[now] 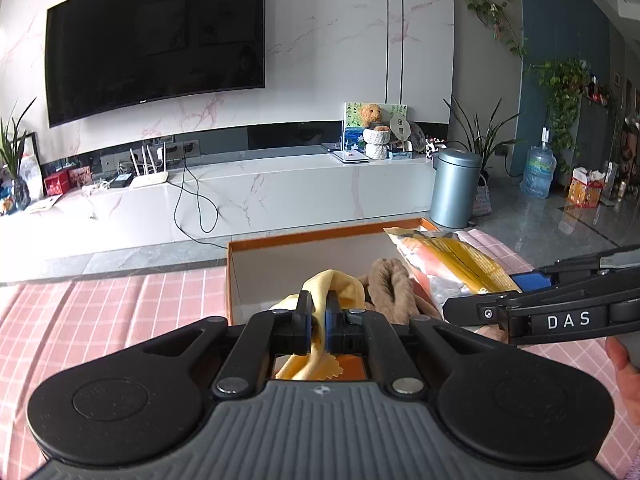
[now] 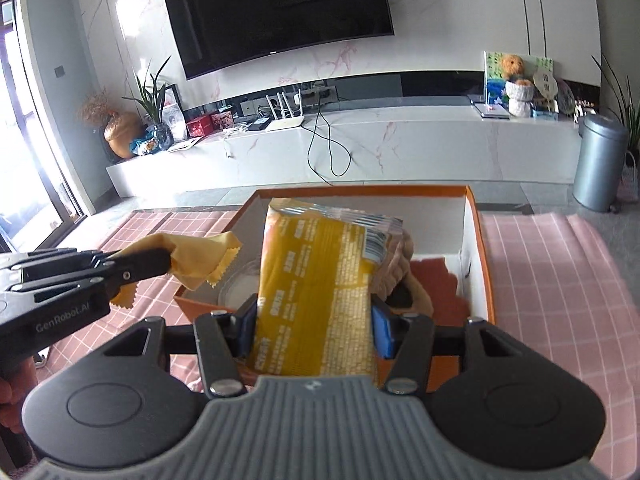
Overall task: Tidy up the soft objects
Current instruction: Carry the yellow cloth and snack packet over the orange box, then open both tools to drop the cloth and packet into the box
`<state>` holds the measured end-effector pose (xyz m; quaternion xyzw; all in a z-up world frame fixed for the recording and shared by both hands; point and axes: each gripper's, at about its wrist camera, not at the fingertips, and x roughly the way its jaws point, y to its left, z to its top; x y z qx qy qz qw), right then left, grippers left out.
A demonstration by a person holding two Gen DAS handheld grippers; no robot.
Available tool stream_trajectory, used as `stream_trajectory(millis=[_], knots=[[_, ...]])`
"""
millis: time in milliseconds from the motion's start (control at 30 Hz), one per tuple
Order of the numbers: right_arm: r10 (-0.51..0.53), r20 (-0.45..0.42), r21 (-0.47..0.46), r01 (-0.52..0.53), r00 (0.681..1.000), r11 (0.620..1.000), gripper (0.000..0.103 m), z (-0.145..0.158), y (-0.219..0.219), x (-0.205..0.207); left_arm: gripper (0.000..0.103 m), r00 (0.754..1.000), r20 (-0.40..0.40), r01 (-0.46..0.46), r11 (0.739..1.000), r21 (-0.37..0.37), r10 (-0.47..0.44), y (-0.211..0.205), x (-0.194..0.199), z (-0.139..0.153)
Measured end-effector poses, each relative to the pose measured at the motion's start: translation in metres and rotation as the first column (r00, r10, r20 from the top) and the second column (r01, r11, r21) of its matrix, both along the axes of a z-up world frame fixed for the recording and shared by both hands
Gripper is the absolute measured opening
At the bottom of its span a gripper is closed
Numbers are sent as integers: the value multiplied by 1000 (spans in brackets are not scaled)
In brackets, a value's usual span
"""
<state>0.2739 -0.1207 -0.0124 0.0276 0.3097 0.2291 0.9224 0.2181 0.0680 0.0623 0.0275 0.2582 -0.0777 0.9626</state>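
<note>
The left gripper [image 1: 318,312] is pinching a yellow cloth [image 1: 336,286] tight between its nearly closed jaws, low in the centre of the left view; in the right view the cloth is hanging at centre left, over the left wall of the box [image 2: 478,240]. The right gripper [image 2: 314,330] is clamping a yellow snack bag [image 2: 316,280] between half-spread jaws, above the box at frame centre. A brown plush [image 2: 400,270] is lying inside the box, behind the bag. The box is sitting on a pink checked cover [image 2: 560,264].
</note>
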Motion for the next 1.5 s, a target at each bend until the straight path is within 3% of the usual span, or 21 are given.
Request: stream_trajectory(millis=[233,433,600,900,1067,1200,1500], knots=[[46,-6,-49,-46,999,998,55,-5,17,45,6,1000,-13,11,1000,27,-11,7,39,-7],[91,-88,-75,-98,992,992,55,-21,35,97,6,997,-82,20,999,38,-17,15,82,-25],[129,-145,-165,-153,981,974,55,-34,64,133,6,989,-144,35,997,72,-25,15,111,-44],[130,-243,-270,-196,961,943,55,-73,93,177,6,976,-218,35,989,145,-3,13,133,-68],[124,-265,-300,-204,956,932,58,-72,99,187,6,968,-253,57,984,168,-13,9,141,-73],[129,-226,-342,-203,966,918,69,-66,99,180,6,962,-274,47,982,185,5,8,146,-75],[155,-186,-308,-207,970,929,76,-47,73,159,13,952,-305,40,975,217,29,2,151,-78]])
